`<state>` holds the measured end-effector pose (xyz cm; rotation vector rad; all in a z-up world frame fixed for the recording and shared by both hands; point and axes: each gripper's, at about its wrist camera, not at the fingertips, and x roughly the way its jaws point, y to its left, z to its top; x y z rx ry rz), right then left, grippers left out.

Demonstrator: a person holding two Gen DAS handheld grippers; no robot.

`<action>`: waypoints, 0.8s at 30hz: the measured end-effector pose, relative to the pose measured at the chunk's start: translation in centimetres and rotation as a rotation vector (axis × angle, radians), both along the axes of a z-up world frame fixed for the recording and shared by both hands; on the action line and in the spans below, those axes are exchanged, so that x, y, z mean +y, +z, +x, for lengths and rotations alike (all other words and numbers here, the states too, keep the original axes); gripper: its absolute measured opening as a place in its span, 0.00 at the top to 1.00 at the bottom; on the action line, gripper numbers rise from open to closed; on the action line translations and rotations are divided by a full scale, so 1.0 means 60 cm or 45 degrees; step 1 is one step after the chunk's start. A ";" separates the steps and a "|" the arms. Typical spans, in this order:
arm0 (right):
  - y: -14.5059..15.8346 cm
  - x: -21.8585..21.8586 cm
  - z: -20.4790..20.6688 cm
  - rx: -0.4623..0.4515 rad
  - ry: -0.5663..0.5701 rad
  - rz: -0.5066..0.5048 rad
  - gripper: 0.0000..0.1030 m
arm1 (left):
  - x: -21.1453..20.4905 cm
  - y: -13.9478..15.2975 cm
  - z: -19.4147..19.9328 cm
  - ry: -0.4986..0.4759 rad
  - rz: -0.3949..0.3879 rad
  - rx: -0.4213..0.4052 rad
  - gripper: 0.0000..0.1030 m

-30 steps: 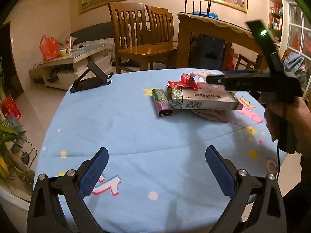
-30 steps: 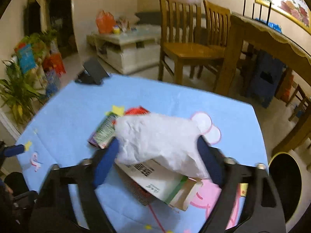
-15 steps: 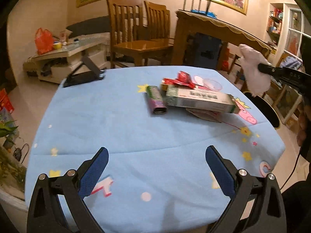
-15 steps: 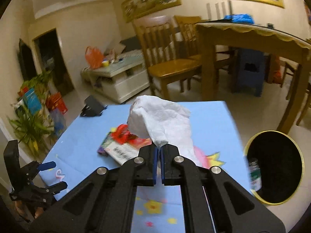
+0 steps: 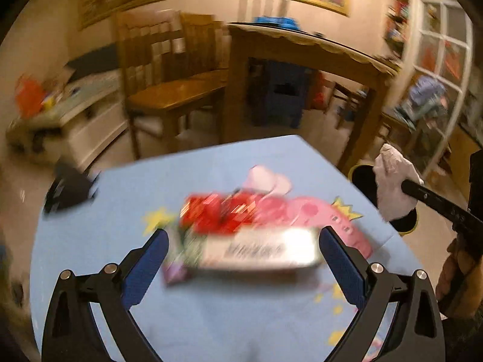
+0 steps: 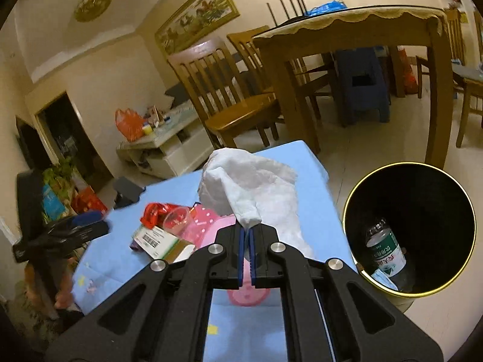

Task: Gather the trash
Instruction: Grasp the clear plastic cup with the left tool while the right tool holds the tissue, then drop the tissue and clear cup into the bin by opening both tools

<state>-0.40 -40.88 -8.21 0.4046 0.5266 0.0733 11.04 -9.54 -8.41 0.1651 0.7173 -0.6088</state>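
My right gripper point(image 6: 247, 235) is shut on a crumpled white tissue point(image 6: 250, 187), held above the right edge of the blue table point(image 6: 314, 181). The same tissue point(image 5: 392, 181) hangs over a black bin with a gold rim point(image 5: 362, 178) in the left wrist view. That bin point(image 6: 407, 294) stands on the floor right of the table and holds a plastic bottle point(image 6: 385, 250). My left gripper point(image 5: 241, 241) is open, its blue pads either side of a white carton point(image 5: 259, 250) lying by a red wrapper point(image 5: 220, 211). The carton point(image 6: 154, 238), red wrapper point(image 6: 154, 211) and a clear cup point(image 6: 176, 218) lie together.
A black phone stand point(image 5: 69, 190) sits at the table's far left corner. Wooden chairs point(image 6: 223, 90) and a large wooden dining table point(image 6: 347, 30) stand beyond. A white low table point(image 6: 163, 147) with clutter is at the back left. The left wrist view is blurred.
My right gripper shut on the tissue, lifted it off the pile and carried it right, toward the bin. My left gripper moved forward to the carton, which now lies between its open fingers.
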 end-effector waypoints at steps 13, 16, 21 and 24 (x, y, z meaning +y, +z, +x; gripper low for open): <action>0.025 -0.036 -0.028 -0.060 0.011 0.146 0.97 | -0.164 -0.094 0.091 -0.160 0.230 0.080 0.29; 0.033 -0.032 -0.026 -0.072 0.027 0.151 0.97 | -0.159 -0.103 0.101 -0.152 0.235 0.109 0.29; 0.043 -0.026 -0.025 -0.086 0.043 0.152 0.97 | -0.152 -0.127 0.111 -0.158 0.235 0.220 0.53; 0.048 -0.025 -0.030 -0.099 0.032 0.136 0.97 | -0.140 -0.112 0.107 -0.110 0.212 0.178 0.54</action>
